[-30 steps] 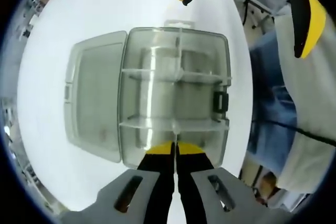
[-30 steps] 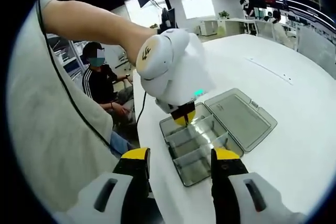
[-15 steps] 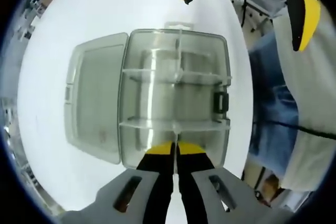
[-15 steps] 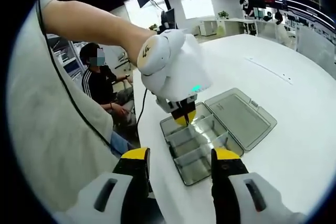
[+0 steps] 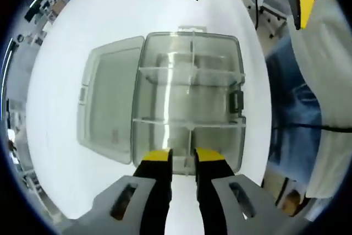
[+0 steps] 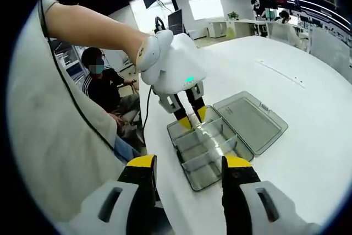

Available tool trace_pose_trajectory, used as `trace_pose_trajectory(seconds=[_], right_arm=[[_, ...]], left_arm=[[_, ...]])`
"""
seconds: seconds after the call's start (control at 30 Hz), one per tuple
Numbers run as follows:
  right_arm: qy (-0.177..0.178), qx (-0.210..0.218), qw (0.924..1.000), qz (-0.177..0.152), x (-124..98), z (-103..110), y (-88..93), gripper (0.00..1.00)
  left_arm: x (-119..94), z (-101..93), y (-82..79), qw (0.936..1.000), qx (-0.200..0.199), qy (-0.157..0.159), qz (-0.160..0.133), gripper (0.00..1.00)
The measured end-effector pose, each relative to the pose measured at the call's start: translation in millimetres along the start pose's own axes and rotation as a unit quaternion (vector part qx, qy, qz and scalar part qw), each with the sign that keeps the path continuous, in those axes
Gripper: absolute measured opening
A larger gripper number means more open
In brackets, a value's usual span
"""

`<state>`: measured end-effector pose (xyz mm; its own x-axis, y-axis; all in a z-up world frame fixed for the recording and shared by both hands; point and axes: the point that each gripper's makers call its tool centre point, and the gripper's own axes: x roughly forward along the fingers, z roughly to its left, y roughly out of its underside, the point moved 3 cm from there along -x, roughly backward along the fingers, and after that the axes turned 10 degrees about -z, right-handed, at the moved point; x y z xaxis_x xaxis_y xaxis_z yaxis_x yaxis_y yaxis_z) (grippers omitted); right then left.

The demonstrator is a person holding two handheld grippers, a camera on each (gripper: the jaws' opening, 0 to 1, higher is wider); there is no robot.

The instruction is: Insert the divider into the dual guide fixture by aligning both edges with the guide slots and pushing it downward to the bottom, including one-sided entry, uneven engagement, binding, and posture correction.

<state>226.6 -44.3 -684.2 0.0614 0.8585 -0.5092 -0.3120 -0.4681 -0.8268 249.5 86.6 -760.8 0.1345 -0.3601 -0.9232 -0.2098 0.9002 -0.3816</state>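
My left tongs (image 5: 182, 157) have just opened: a second ago the yellow tips were pinched shut on the top edge of the near divider (image 5: 187, 126), now they sit apart with a clear gap, holding nothing. They have also backed off a little toward 6 o'clock in the left gripper view. In the right gripper view I see the left tongs (image 6: 191, 118) lifted just above the box (image 6: 204, 148), jaws spread. I read that as the release step: the divider looks seated across the box (image 5: 188, 100) with both ends in the side slots, level, not tilted. A second divider (image 5: 190, 71) sits farther back at 12 o'clock, also level. The open lid (image 5: 110, 105) lies flat at 9 o'clock on the white counter (image 5: 110, 9). My right tongs (image 6: 187, 164) are wide open, empty, well apart from the box. Whether the near divider is fully at the bottom I cannot tell through the clear plastic; a press check seems next.
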Motion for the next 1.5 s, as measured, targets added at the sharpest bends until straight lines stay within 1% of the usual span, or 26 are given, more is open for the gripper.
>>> trace_pose_trajectory(seconds=[0.03, 0.07, 0.1, 0.17, 0.37, 0.53, 0.6, 0.7, 0.8, 0.87, 0.97, 1.17, 1.33, 1.43, 1.5], right_arm=[[0.000, 0.000, 1.0000, 0.000, 0, 0, 0.4, 0.44], [0.001, 0.000, 1.0000, 0.000, -1, 0, 0.4, 0.44], [0.001, 0.000, 1.0000, 0.000, -1, 0, 0.6, 0.44], [0.001, 0.000, 1.0000, 0.000, -1, 0, 1.6, 0.44], [0.002, 0.001, 1.0000, 0.001, -2, -1, 3.4, 0.44], [0.002, 0.002, 1.0000, 0.005, -3, -1, 5.3, 0.45], [0.002, 0.000, 1.0000, 0.004, -4, -2, 5.7, 0.45], [0.002, 0.002, 1.0000, 0.005, -5, -3, 7.1, 0.46], [0.002, 0.001, 1.0000, 0.006, -6, -3, 7.9, 0.46], [0.002, 0.001, 1.0000, 0.009, -6, -3, 9.1, 0.47], [0.002, 0.001, 0.9999, 0.011, -7, -5, 10.8, 0.47], [0.002, 0.002, 0.9999, 0.016, -8, -7, 14.7, 0.48], [0.002, 0.002, 0.9998, 0.021, -11, -8, 19.5, 0.48], [0.003, 0.003, 0.9997, 0.022, -12, -10, 21.7, 0.49], [0.004, 0.004, 0.9997, 0.023, -13, -11, 23.1, 0.49]], left_arm=[[-1, -0.3, 0.5, 1.0000, -0.002, -0.003, -0.002, 0.14], [-3, 0.1, -0.3, 0.9999, -0.005, -0.009, -0.010, 0.14], [-4, 0.3, -2.4, 0.9995, -0.014, -0.015, -0.023, 0.15], [-6, -1.1, -3.8, 0.9988, -0.032, -0.016, -0.034, 0.17], [-14, -3.6, -8.2, 0.9962, -0.053, -0.031, -0.062, 0.18], [-21, -5.4, -8.2, 0.9911, -0.083, -0.049, -0.091, 0.23], [-25, -6.8, -8.1, 0.9879, -0.098, -0.057, -0.105, 0.25], [-31, -6.7, -8.4, 0.9845, -0.108, -0.071, -0.119, 0.27], [-35, -4.4, -10.7, 0.9780, -0.130, -0.084, -0.139, 0.30], [-39, -3.2, -13.6, 0.9725, -0.148, -0.092, -0.154, 0.31], [-43, -3.1, -16.4, 0.9670, -0.158, -0.103, -0.171, 0.33], [-46, -5.9, -16.4, 0.9578, -0.182, -0.112, -0.193, 0.35], [-51, -6.8, -18.4, 0.9451, -0.206, -0.119, -0.224, 0.39], [-53, -9.0, -19.0, 0.9399, -0.213, -0.121, -0.238, 0.40], [-55, -10.0, -19.7, 0.9352, -0.219, -0.125, -0.248, 0.42]])
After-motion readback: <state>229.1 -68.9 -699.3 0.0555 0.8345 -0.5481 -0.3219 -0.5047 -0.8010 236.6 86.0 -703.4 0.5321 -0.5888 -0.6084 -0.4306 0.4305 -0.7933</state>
